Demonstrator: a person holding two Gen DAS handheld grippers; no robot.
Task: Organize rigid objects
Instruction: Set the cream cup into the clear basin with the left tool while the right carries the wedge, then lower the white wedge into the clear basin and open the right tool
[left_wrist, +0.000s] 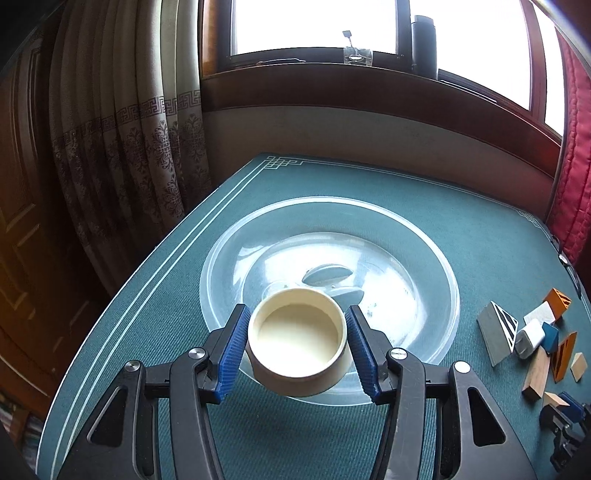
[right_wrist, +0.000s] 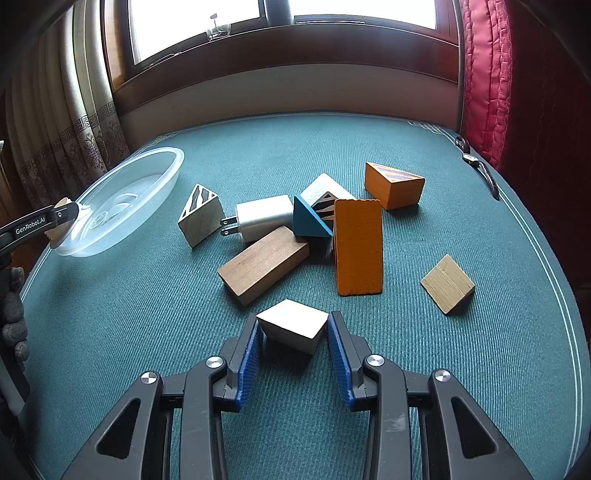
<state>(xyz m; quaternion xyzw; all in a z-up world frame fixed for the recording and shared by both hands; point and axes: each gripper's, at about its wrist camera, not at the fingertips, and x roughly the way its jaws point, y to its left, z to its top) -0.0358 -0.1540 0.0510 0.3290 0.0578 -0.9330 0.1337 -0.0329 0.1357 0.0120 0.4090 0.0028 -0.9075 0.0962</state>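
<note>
My left gripper (left_wrist: 297, 334) is shut on a cream round cup (left_wrist: 297, 338) and holds it over the near rim of a clear plastic basin (left_wrist: 424, 258). My right gripper (right_wrist: 293, 332) is shut on a pale wooden block (right_wrist: 293, 325) just above the green table mat. Beyond it lie a brown wooden block (right_wrist: 262, 264), an orange block (right_wrist: 358, 247), an orange wedge (right_wrist: 393, 184), a blue wedge (right_wrist: 310, 219), a white plug charger (right_wrist: 262, 218), a striped wedge (right_wrist: 199, 214) and a pale square tile (right_wrist: 447, 282). The basin (right_wrist: 147, 173) shows at left in the right wrist view.
The green mat (left_wrist: 369, 184) covers the table to its edges. A wristwatch (right_wrist: 480, 170) lies at the far right edge by a red quilted cushion (right_wrist: 484, 74). Patterned curtains (left_wrist: 129, 147) hang left. A windowsill (left_wrist: 332, 74) holds a glass and a dark flask.
</note>
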